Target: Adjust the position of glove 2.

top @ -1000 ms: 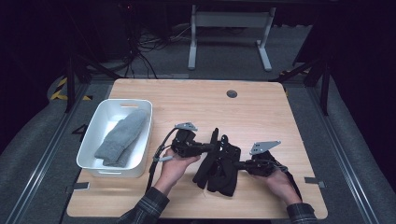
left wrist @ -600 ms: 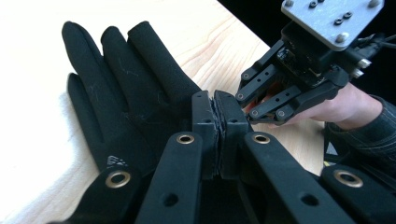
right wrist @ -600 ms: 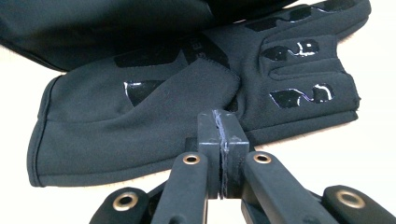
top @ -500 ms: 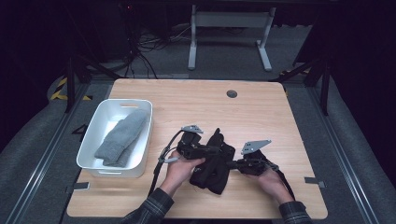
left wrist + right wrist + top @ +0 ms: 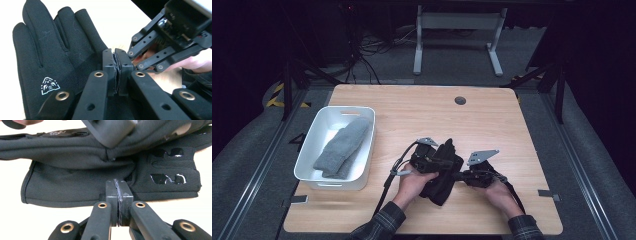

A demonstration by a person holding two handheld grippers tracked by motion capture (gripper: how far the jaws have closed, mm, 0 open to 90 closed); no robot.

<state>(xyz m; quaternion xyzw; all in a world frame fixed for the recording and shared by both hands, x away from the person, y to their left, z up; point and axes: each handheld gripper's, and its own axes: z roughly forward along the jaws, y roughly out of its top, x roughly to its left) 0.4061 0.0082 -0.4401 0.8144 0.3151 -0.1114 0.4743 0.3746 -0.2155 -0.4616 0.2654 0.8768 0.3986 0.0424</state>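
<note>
A pair of black gloves point(image 5: 442, 182) lies bunched on the wooden table point(image 5: 412, 115), between my two grippers. My left gripper point(image 5: 438, 162) reaches in from the left and my right gripper point(image 5: 458, 176) from the right. In the left gripper view the jaws point(image 5: 117, 72) are pressed together at the edge of a black glove point(image 5: 45, 50) with a small pale logo. The other gripper point(image 5: 170, 32) is close at the upper right. In the right gripper view the jaws point(image 5: 118, 200) are pinched on the lower edge of a glove point(image 5: 75, 187) that has glossy grip patches.
A white bin point(image 5: 312, 162) at the table's left holds a grey knitted piece point(image 5: 343, 147). A round cable hole point(image 5: 460, 100) sits near the far edge. Cables trail from both grippers toward the front edge. A metal stand point(image 5: 457, 30) is on the floor beyond the table.
Both grippers have drawn closer together, the left moving right and down. The black gloves between them have bunched into a narrower pile.
</note>
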